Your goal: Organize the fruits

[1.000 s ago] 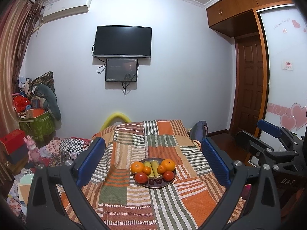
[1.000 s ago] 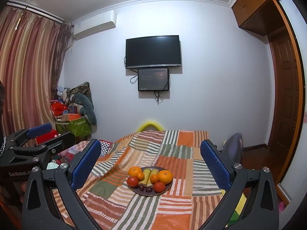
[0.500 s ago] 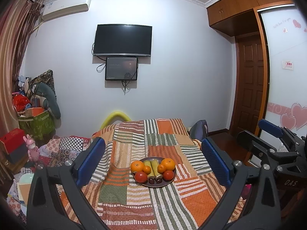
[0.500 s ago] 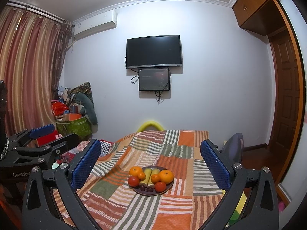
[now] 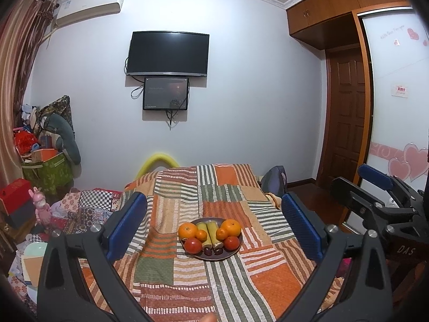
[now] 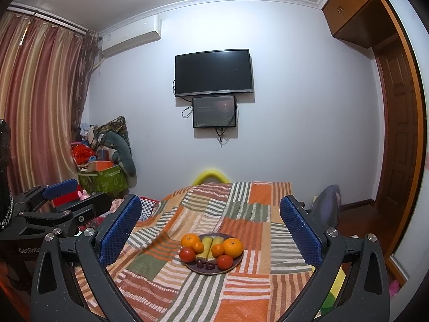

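Blue-padded left claw (image 5: 214,225) and right claw (image 6: 210,228) spread; round plate (image 5: 199,255) seemingly ceramic.

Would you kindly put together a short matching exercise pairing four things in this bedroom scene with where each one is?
Things:
1. plate of fruit
2. television
3. green box
4. wooden door

Places:
A. on the wall, above a smaller screen
B. on the patchwork bedspread, between the open fingers of the left gripper
C. at the right of the room
D. by the curtain at the left

Pairs: 1-B, 2-A, 3-D, 4-C
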A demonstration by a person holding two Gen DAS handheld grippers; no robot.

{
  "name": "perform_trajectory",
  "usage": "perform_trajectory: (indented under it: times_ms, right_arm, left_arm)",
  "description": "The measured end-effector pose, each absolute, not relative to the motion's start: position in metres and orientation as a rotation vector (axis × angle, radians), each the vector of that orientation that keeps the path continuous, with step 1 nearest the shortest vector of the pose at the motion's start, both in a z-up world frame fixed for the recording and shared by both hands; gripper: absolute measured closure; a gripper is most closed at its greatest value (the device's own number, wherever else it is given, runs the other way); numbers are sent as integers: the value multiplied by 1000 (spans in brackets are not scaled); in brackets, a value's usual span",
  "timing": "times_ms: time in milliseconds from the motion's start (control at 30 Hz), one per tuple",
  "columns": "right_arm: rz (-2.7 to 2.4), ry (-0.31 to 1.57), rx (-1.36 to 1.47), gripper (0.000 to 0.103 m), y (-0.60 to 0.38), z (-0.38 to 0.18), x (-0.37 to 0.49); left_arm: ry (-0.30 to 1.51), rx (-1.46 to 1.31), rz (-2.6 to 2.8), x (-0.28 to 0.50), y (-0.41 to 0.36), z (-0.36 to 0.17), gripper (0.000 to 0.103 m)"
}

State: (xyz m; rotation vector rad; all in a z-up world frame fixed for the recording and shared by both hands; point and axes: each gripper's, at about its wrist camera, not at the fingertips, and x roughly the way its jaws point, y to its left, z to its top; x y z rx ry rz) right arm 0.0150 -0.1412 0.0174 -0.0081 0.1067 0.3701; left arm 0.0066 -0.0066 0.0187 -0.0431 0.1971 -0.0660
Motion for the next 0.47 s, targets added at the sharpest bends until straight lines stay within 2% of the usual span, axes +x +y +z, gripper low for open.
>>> perform_trajectory:
  times_ms: [467]
  right_arm:
    - [363,125,2,0,-142,15,23]
  left_arm:
    - [201,-42,-72,8,-8,17,1]
